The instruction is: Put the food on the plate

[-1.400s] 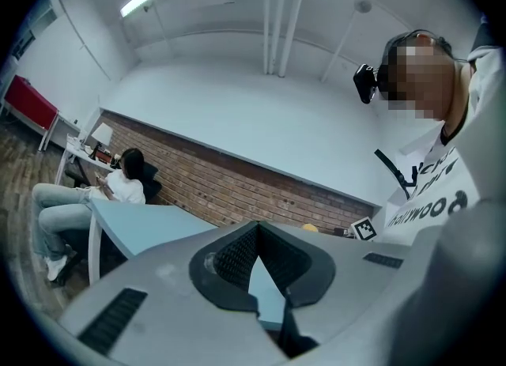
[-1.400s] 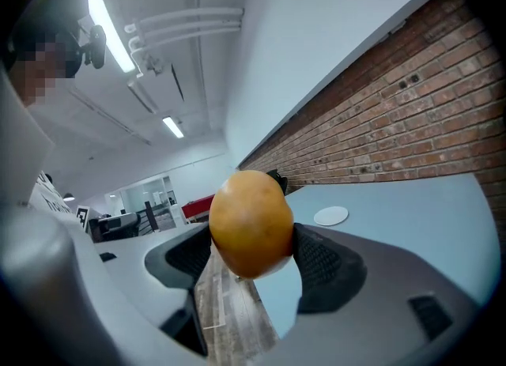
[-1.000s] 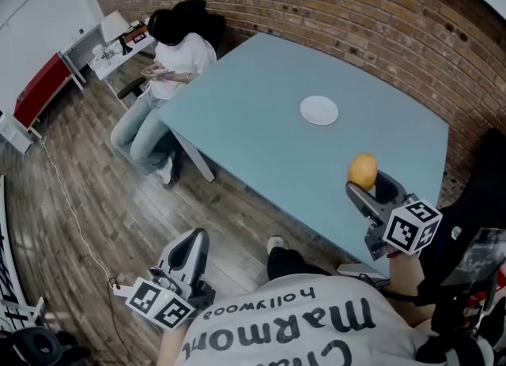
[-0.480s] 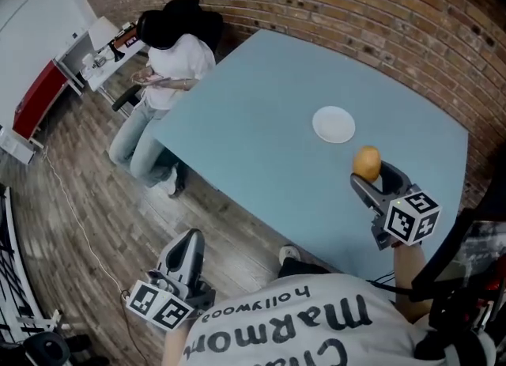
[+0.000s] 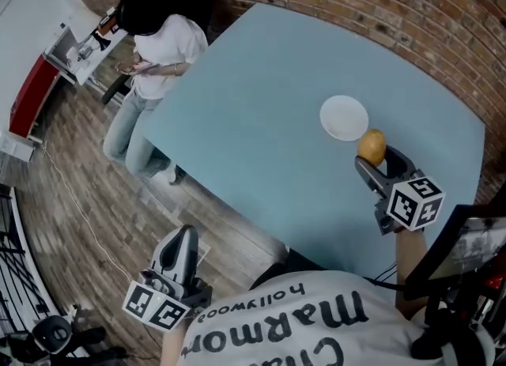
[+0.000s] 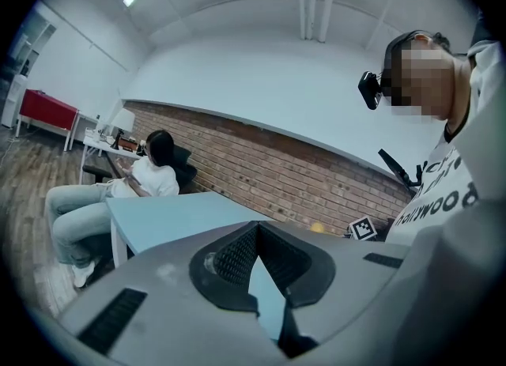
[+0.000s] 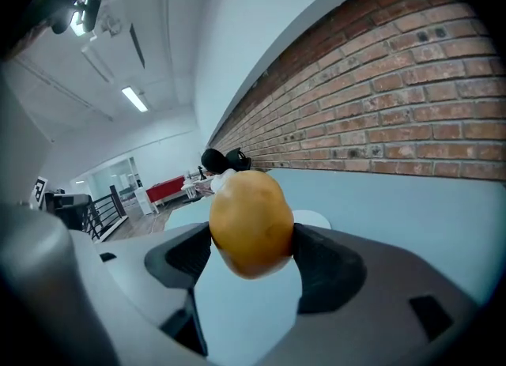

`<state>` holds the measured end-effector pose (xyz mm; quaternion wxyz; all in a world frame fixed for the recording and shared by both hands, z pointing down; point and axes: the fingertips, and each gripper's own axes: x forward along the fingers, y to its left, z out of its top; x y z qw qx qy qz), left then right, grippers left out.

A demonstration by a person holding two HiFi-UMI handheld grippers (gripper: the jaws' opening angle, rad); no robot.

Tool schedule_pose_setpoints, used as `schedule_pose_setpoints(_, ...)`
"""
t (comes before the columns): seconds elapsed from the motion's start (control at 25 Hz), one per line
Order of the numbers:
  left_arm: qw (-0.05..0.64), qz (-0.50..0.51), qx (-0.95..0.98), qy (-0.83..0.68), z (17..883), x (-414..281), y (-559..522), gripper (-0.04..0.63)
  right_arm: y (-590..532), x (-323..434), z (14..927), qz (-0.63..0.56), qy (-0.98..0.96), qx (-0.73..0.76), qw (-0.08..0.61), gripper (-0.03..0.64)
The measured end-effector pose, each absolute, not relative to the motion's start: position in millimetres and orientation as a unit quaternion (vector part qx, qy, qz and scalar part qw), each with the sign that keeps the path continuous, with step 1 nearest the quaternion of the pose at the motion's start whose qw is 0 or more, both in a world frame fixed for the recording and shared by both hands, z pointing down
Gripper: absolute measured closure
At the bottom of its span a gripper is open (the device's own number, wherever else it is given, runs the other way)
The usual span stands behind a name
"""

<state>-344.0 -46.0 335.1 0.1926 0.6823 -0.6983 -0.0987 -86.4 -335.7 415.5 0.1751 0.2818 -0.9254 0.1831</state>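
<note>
The person's white T-shirt carries black print, upside down in the head view: "hollywood" in small letters, "Marmon" in large letters under it, and "Cha" cut by the picture's lower edge. In the left gripper view the shirt shows only "hollyw" and a large "oo". One white cube and a second white cube bear black-and-white square code markers
</note>
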Motion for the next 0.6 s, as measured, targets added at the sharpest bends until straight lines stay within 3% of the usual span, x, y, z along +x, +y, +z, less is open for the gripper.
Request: schedule_pose_setpoints(0.6, 0.215, -0.062, 0.709, -0.668, 366.7, -366.5, -121.6, 0.589, -397.0, -109.5, 477.1, 0.198, -0.904, 0.331, 0.184, 0.291)
